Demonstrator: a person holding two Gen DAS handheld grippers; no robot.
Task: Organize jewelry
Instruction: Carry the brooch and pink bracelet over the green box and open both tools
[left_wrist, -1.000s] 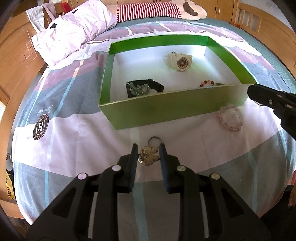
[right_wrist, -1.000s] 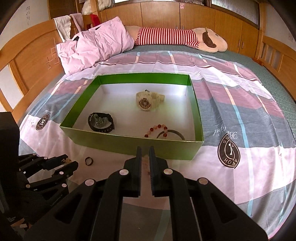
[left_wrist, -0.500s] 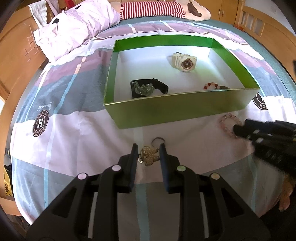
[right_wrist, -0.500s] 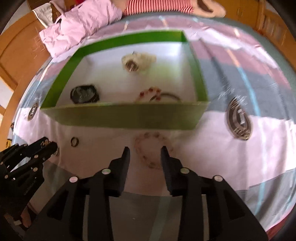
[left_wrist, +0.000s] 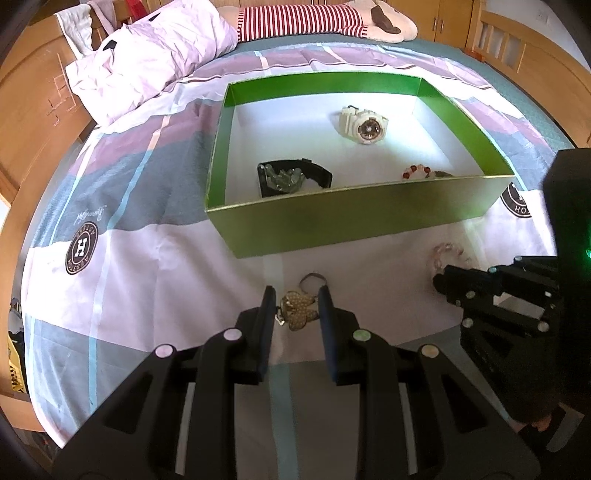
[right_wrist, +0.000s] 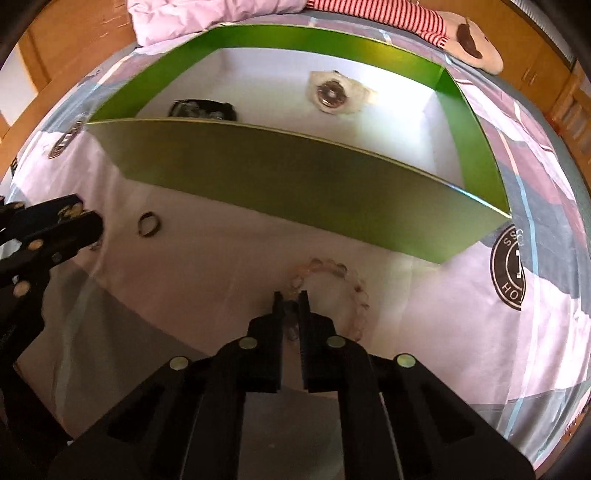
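Note:
My left gripper (left_wrist: 296, 304) points down at the bedsheet, shut on a gold butterfly pendant (left_wrist: 298, 314) that lies on the sheet. Just beyond the pendant lies a dark ring (left_wrist: 313, 279), also seen as the ring (right_wrist: 149, 224) in the right wrist view. My right gripper (right_wrist: 291, 300) is shut on a pale pink bead bracelet (right_wrist: 356, 295) lying in front of the green box (right_wrist: 295, 177). In the left wrist view the right gripper (left_wrist: 440, 283) sits on the bracelet (left_wrist: 445, 253). In the right wrist view the left gripper (right_wrist: 75, 218) shows gold between its tips.
The green box (left_wrist: 351, 221) holds a white watch (left_wrist: 364, 123), a black watch (left_wrist: 291, 177) and a red bead bracelet (left_wrist: 417, 171). A pink pillow (left_wrist: 147, 62) and a striped plush toy (left_wrist: 306, 18) lie at the bed's far end. A wooden bed frame (left_wrist: 29, 110) borders the left.
My right gripper came down toward the sheet, opened over the pink bracelet and closed on it. The left gripper stayed where it was, still around the pendant.

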